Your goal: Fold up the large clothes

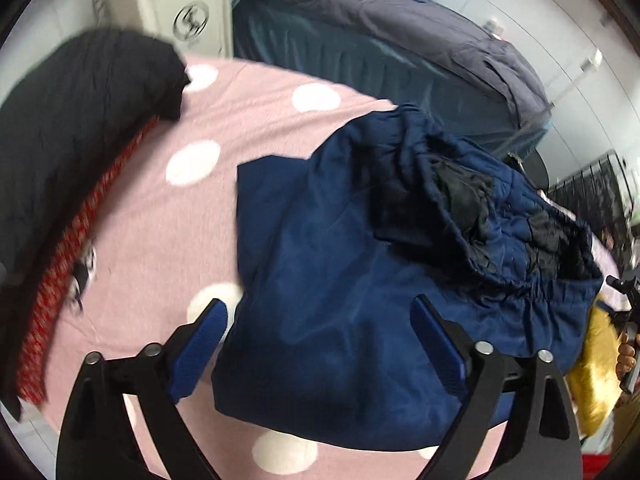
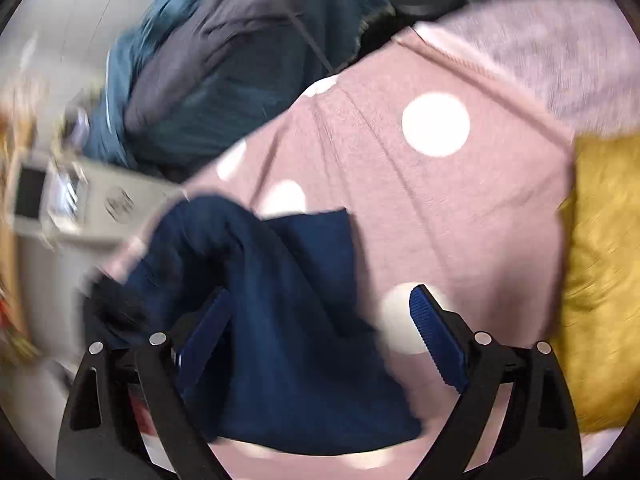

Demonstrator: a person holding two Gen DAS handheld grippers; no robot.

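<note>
Navy blue trousers lie folded on a pink sheet with white dots, the elastic waistband bunched at the right with dark lining showing. My left gripper is open just above the folded cloth, holding nothing. In the blurred right wrist view the same trousers lie under my right gripper, which is open and empty.
A folded black garment over a red patterned one lies at the left. A yellow cushion sits at the right edge. A bed with grey and teal bedding stands behind, with a white appliance beside it.
</note>
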